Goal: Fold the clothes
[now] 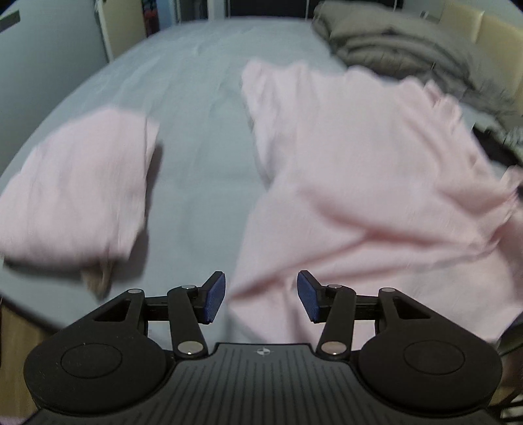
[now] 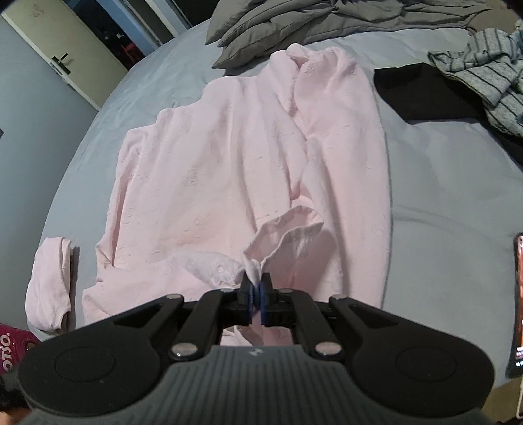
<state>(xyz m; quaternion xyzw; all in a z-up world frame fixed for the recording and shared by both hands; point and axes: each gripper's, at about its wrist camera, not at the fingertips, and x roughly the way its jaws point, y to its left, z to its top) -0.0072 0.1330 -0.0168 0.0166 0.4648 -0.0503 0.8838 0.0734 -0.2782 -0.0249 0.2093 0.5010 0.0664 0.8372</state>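
**Ana:** Pink cotton, mostly. A pale pink garment (image 2: pixel 248 163) lies spread over the middle of the bed (image 2: pixel 441 202), its far end reaching toward the grey duvet (image 2: pixel 294 23) bunched at the far edge.

**Ben:** And the right gripper (image 2: pixel 257 291)?

**Ana:** Its jaws are pressed together on a bunched fold of that pink garment, at the hem nearest the camera. A little peak of cloth sticks up between the blue pads (image 2: pixel 263 294).

**Ben:** The left gripper (image 1: pixel 261 296)?

**Ana:** Jaws spread wide, nothing between them. It hangs above the near edge of the bed, with the pink garment (image 1: pixel 359 183) below and to its right. That view is smeared, so the fine folds cannot be read.

**Ben:** Anything else pink?

**Ana:** A smaller folded pink piece (image 2: pixel 49 287) lies near the left edge of the bed, apart from the big garment, with a strip of bare sheet between them. The left wrist view shows it too (image 1: pixel 78 186), on the left.

**Ben:** What is on the right side?

**Ana:** A flat black cloth (image 2: pixel 428 91) lies by the far right edge, just beside the pink garment. A grey striped garment (image 2: pixel 490 72) is heaped partly over it. A phone (image 2: pixel 517 307) with a lit screen sits at the near right edge.

**Ben:** Beyond the bed?

**Ana:** A door with a dark handle (image 2: pixel 60 62), at the far left.
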